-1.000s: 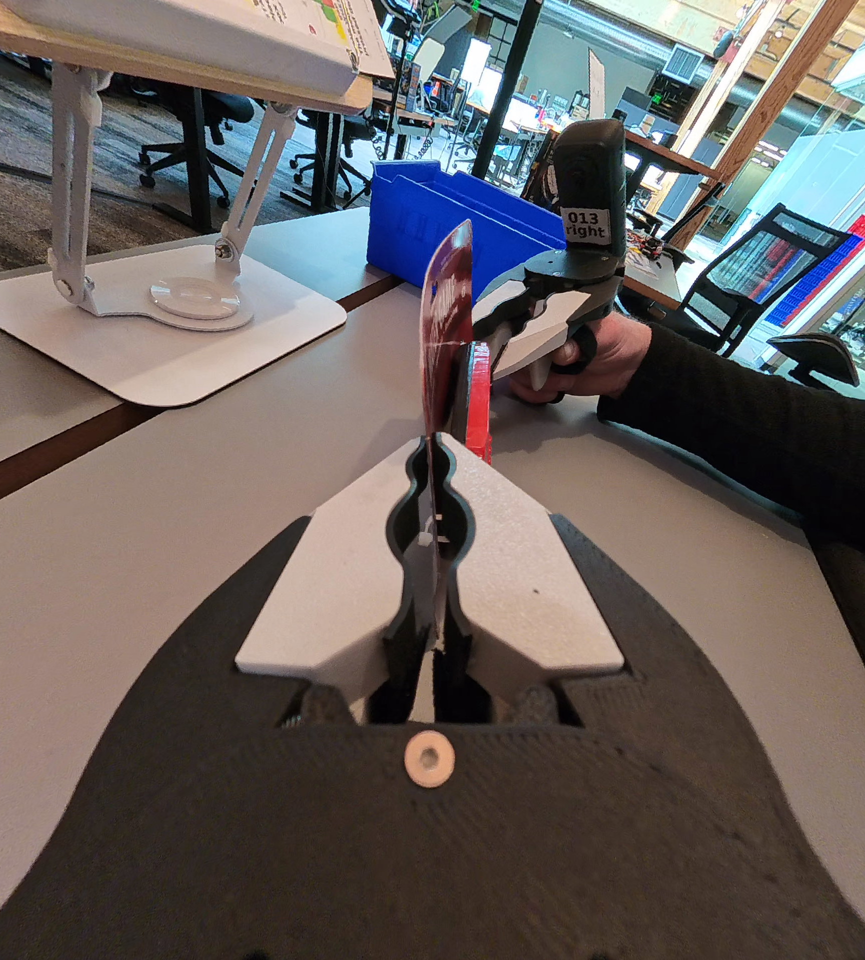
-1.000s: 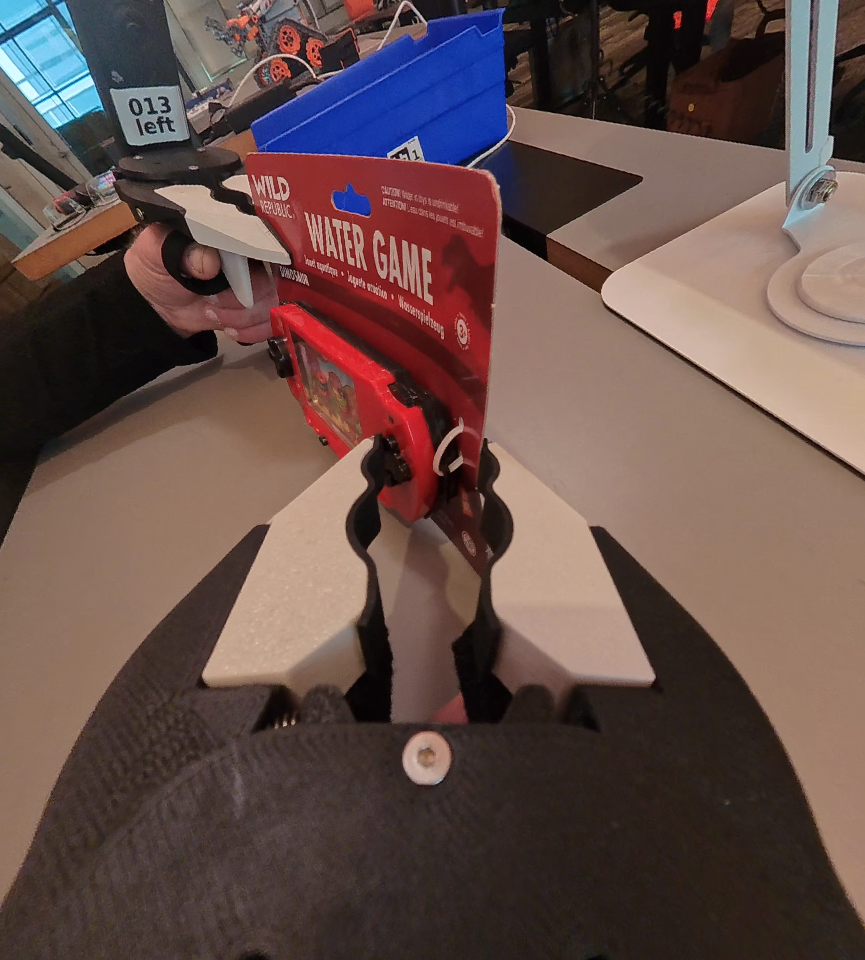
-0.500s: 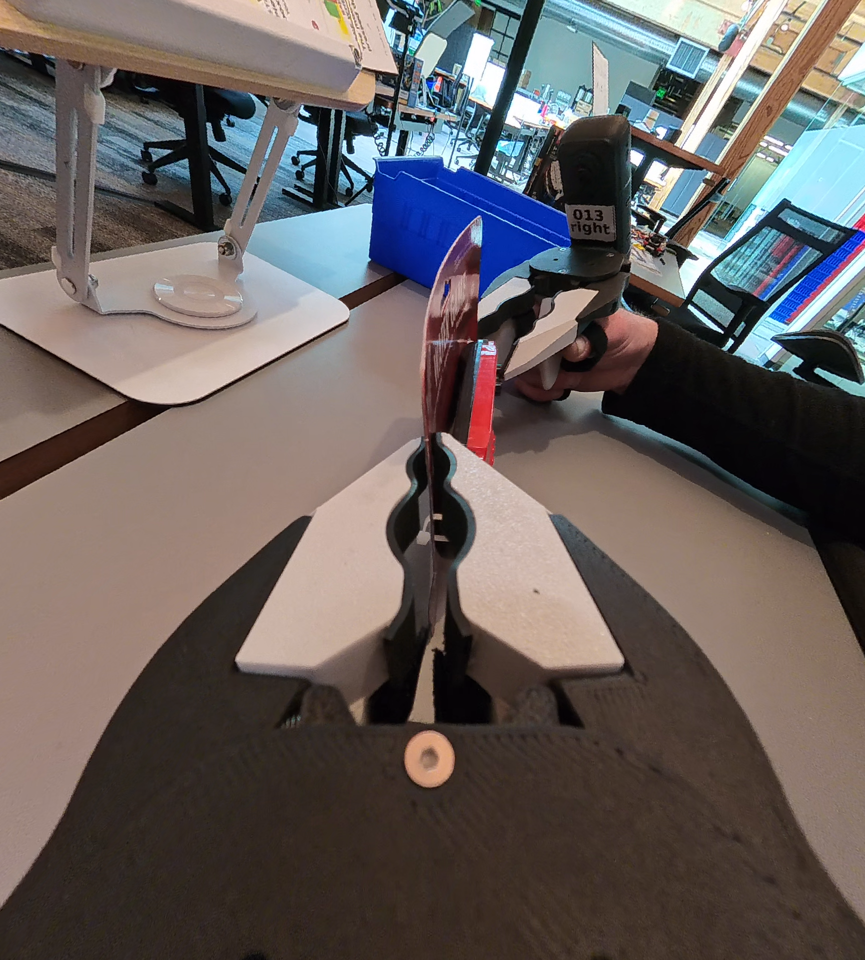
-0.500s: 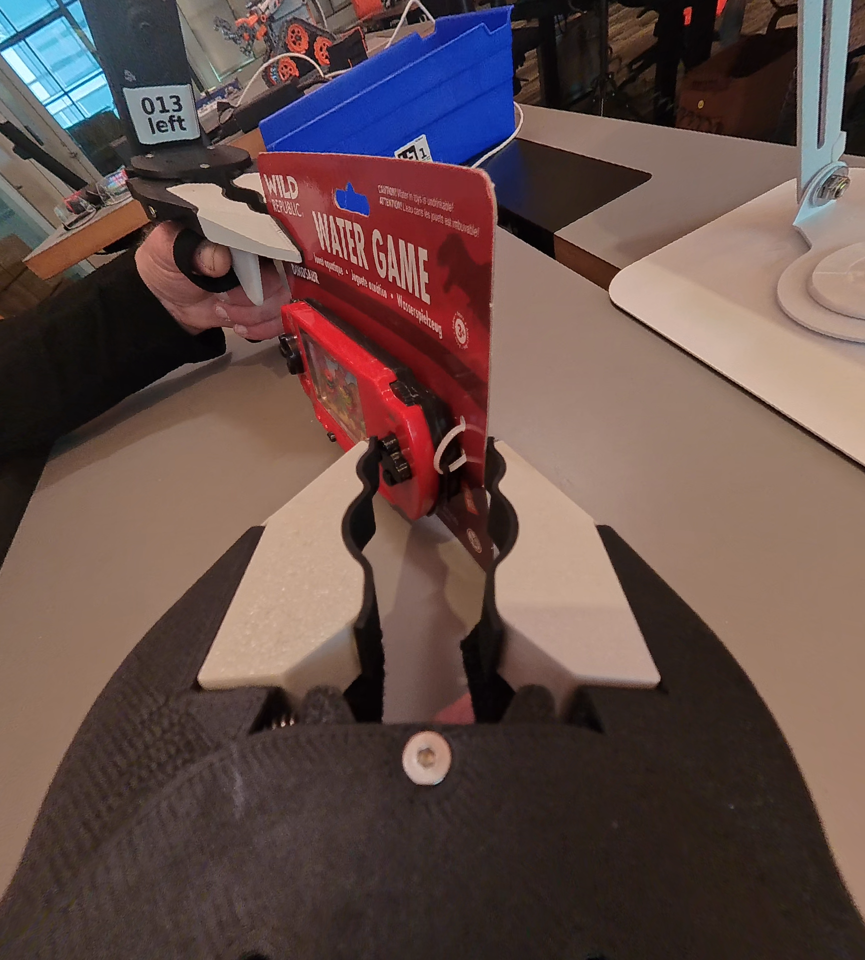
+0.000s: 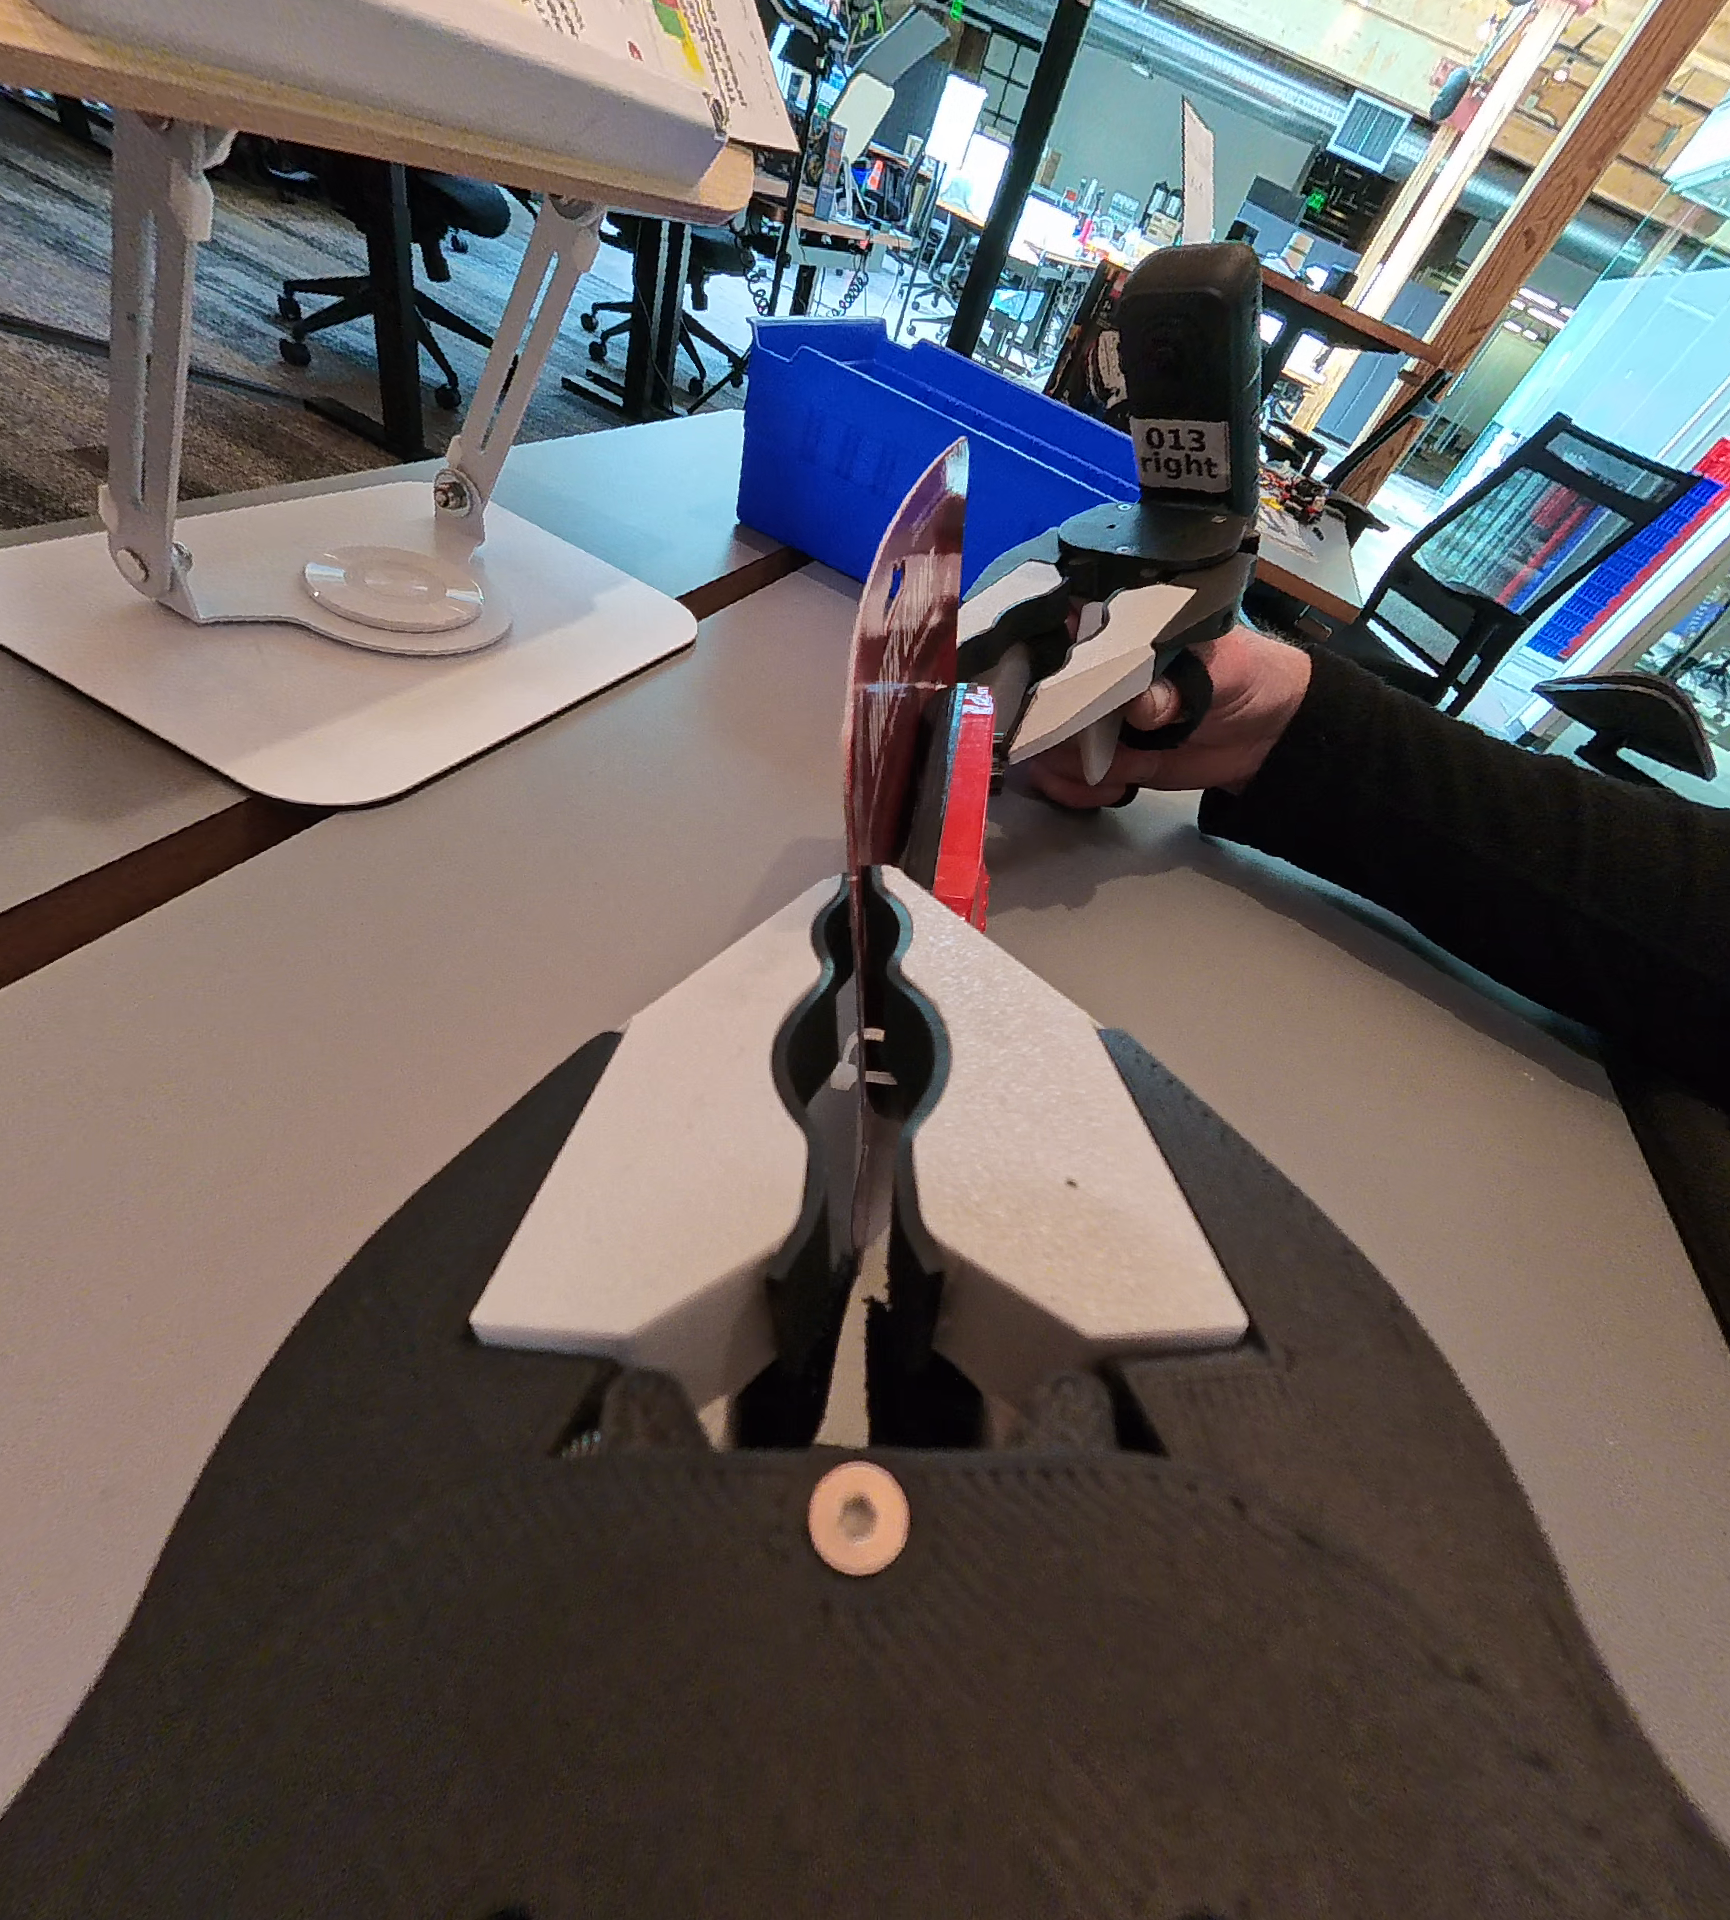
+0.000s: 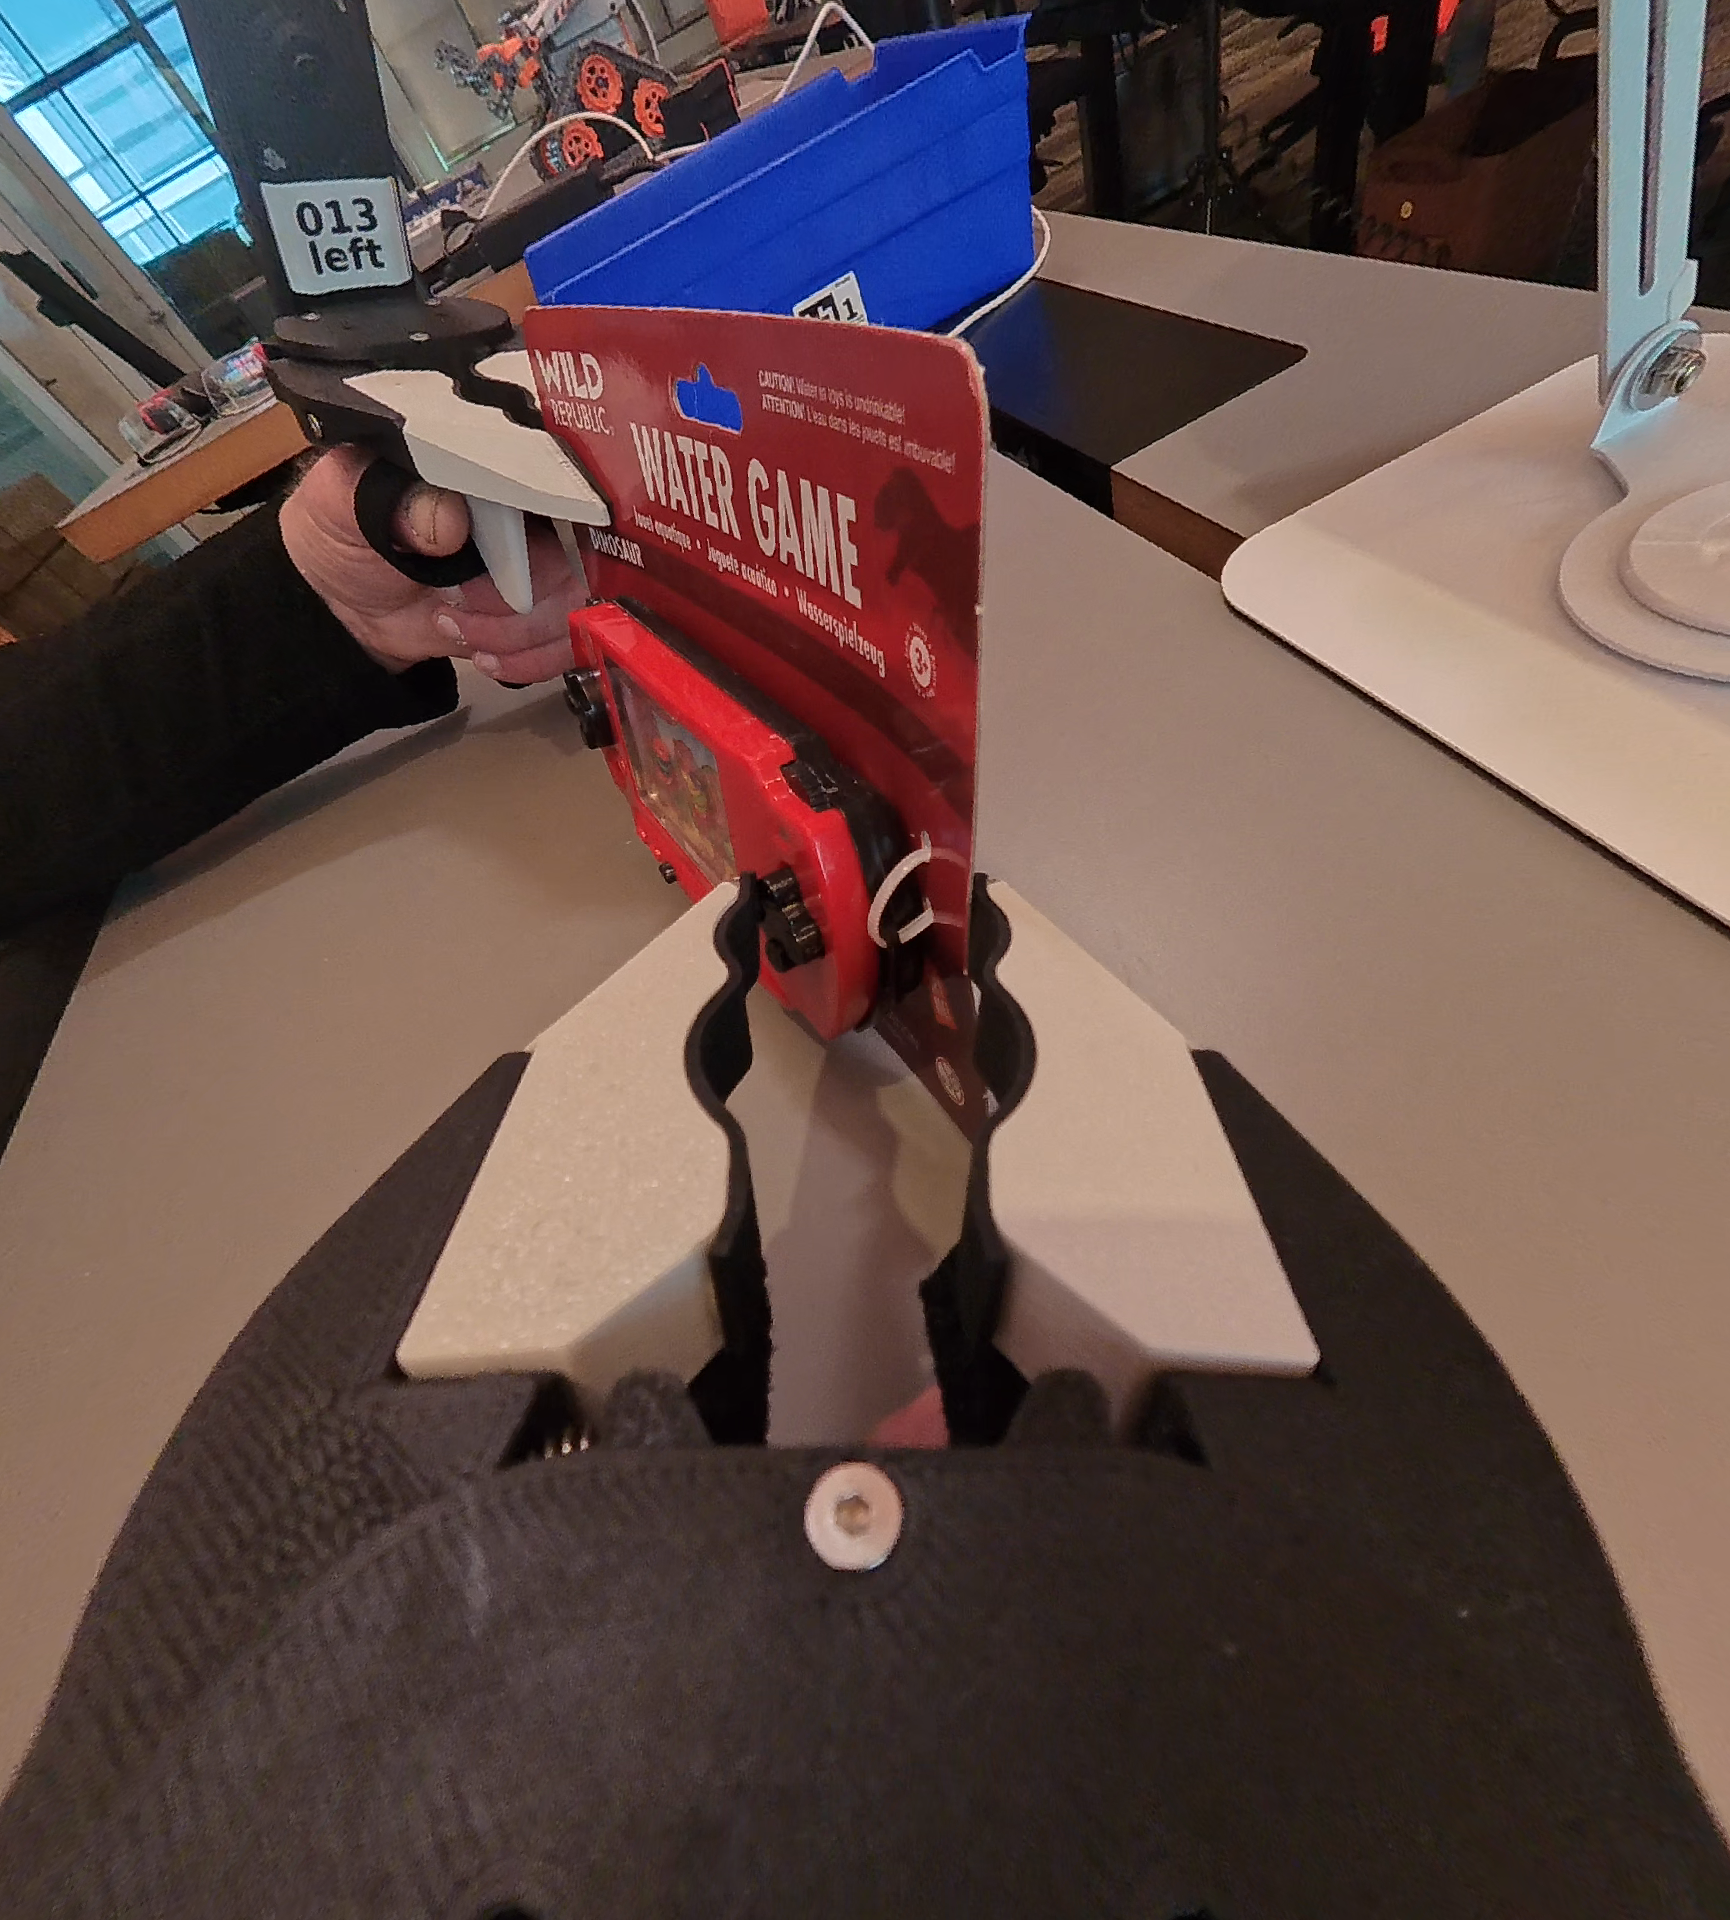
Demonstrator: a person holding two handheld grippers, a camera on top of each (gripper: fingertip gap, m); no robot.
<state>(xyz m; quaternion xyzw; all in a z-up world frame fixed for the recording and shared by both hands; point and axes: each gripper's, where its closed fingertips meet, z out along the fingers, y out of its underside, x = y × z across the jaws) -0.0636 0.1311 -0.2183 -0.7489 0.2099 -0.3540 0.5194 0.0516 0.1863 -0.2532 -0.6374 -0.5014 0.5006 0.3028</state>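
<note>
A red backing card (image 6: 809,499) stands on edge above the grey table (image 6: 1204,852), with a red handheld game toy (image 6: 726,790) tied to its face. My left gripper (image 5: 866,894) is shut on the card's near edge (image 5: 902,665); in the right wrist view it (image 6: 580,468) pinches the card's far upper corner. My right gripper (image 6: 856,894) is open. Its jaws straddle the near end of the toy and card, the right finger against the card. In the left wrist view it (image 5: 1006,686) sits at the toy's (image 5: 965,790) far end.
A blue bin (image 5: 840,457) stands behind the card, also seen in the right wrist view (image 6: 840,208). A white stand base (image 5: 321,644) lies at the left, on the right in the right wrist view (image 6: 1567,623). A dark-sleeved arm (image 5: 1515,862) rests along the table's right side.
My right gripper's jaws have widened slightly around the toy's end. The card and both grippers have shifted only a little; the left grip on the card is unchanged.
</note>
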